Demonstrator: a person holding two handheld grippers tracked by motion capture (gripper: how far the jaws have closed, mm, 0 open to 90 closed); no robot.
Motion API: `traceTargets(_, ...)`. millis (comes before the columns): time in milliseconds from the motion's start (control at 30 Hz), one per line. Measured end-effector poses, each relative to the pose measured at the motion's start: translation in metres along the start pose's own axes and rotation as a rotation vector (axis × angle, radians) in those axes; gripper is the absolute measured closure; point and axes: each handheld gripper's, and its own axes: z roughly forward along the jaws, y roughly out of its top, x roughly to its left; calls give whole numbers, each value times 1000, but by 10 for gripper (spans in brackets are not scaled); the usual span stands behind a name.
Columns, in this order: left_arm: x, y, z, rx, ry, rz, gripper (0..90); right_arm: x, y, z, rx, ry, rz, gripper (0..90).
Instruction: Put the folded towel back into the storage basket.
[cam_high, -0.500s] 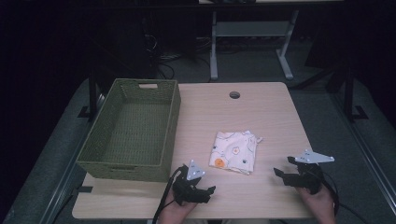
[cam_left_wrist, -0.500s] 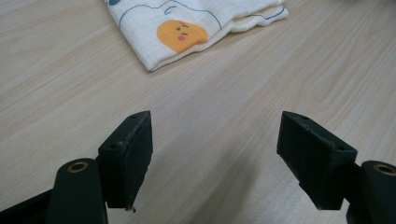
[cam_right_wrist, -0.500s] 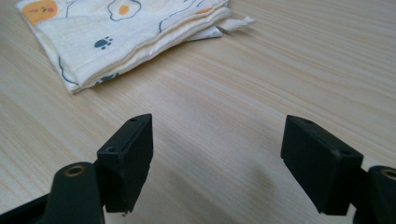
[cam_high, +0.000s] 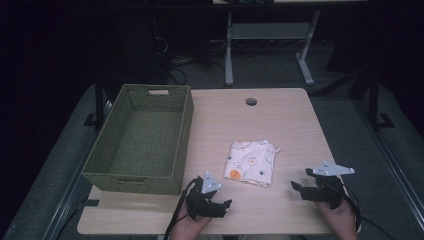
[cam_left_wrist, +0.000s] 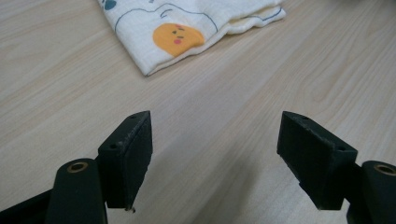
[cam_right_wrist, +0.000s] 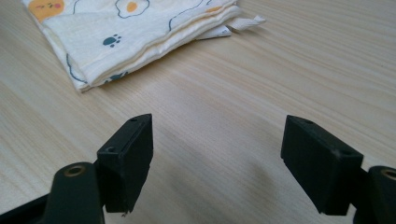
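A folded cream cloth (cam_high: 251, 162) printed with eggs, paw prints and an orange face lies flat near the middle of the wooden table (cam_high: 280, 120). My left gripper (cam_high: 225, 207) rests near the front edge, a short way in front of and left of the cloth. It is open with nothing between its jaws. My right gripper (cam_high: 298, 190) sits to the cloth's right, also open and holding nothing. In the left gripper view the cloth (cam_left_wrist: 187, 28) lies beyond the gripper (cam_left_wrist: 215, 140). In the right gripper view the cloth (cam_right_wrist: 135, 32) lies ahead at the upper left of the gripper (cam_right_wrist: 217, 144).
A green woven basket (cam_high: 140, 140) with nothing in it stands on the table's left side. A round cable hole (cam_high: 251, 101) sits near the far edge. Bare wood lies between the grippers and the cloth. Dark floor and desk legs lie beyond the table.
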Motion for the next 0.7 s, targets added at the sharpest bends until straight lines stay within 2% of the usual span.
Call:
traceTargets(67,-1,1,0,-2,-1,5,270,0,0,0,-2,1,-1,249)
traceTargets(333,-6,23,8,2,4,58,270,0,0,0,4,-1,7,247)
traceTargets(533,-13,38,20,34,4,84,271,-1,0,-1,-3,-3,17,247)
traceTargets(567,-16,43,23,39,11,102,271,-2,0,-2,-9,-2,17,247)
traceTargets(700,-19,56,30,50,22,128,271,-2,0,-1,-9,7,21,247)
